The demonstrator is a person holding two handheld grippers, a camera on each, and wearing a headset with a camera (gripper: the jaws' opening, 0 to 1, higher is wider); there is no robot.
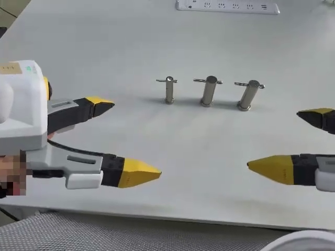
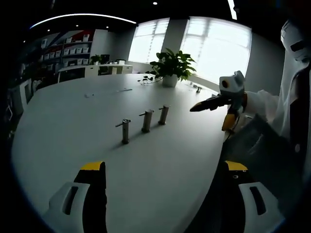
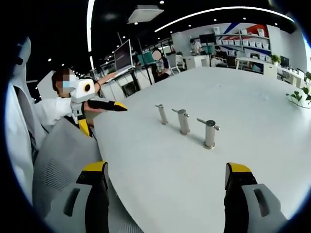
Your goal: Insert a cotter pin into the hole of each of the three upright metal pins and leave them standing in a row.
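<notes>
Now, both of your grippers hang over the table (image 1: pixel 157 31) with nothing in them. The left gripper (image 1: pixel 136 137) is at 9 o'clock in the head view and the right gripper (image 1: pixel 273 139) at 3 o'clock, each with its jaws spread wide. Between them the white surface lies bare. The table's near edge runs across at 6 o'clock, nearer you than the jaw tips.

At 12 o'clock from that gap the three metal pins (image 1: pixel 209 91) stand in a row, well apart from both grippers. Each has a cotter pin (image 1: pixel 207 81) through its top. Farther off at 12 o'clock lies a power strip (image 1: pixel 227 6).

The left gripper view adds a potted plant (image 2: pixel 171 65) at 12 o'clock on the table beyond the row. The right gripper view looks the other way, with a dark screen (image 3: pixel 122 54) at 11 o'clock past the table's edge.
</notes>
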